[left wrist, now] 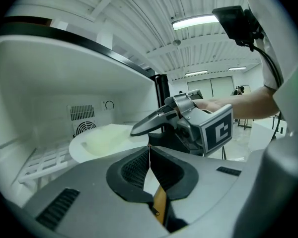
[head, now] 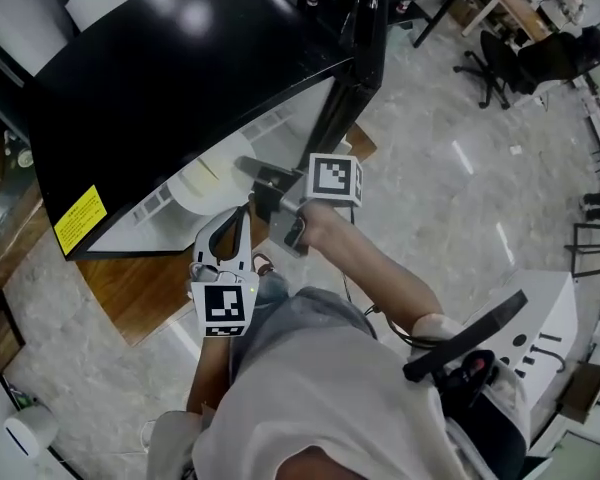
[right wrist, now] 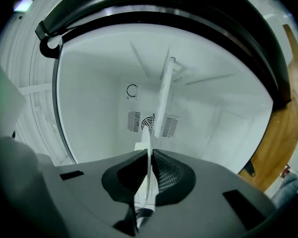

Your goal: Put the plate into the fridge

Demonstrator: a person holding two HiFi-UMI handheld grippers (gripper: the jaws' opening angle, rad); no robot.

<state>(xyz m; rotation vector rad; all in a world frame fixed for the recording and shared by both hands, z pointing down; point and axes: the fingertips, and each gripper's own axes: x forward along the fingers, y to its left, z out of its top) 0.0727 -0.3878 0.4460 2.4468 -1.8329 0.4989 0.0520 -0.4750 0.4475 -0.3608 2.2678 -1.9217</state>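
Note:
A white plate (head: 202,184) lies flat inside the open black fridge (head: 180,68), just above its wire shelf (left wrist: 39,160). My right gripper (head: 252,171) is shut on the plate's near rim. In the right gripper view the plate (right wrist: 161,103) shows edge-on, running from between the jaws of the right gripper (right wrist: 150,155) toward the back-wall vent (right wrist: 149,123). My left gripper (head: 245,213) sits just below and outside the fridge opening, shut with nothing in it. The left gripper view shows its own closed jaws, the left gripper (left wrist: 149,150) pointing at the plate (left wrist: 104,140), and the right gripper (left wrist: 139,128) beside it.
The fridge door (head: 365,58) stands open to the right of the opening. A wooden board (head: 150,283) lies under the fridge on the marble floor (head: 450,188). A white cart (head: 540,338) is at the lower right, an office chair (head: 500,63) farther off.

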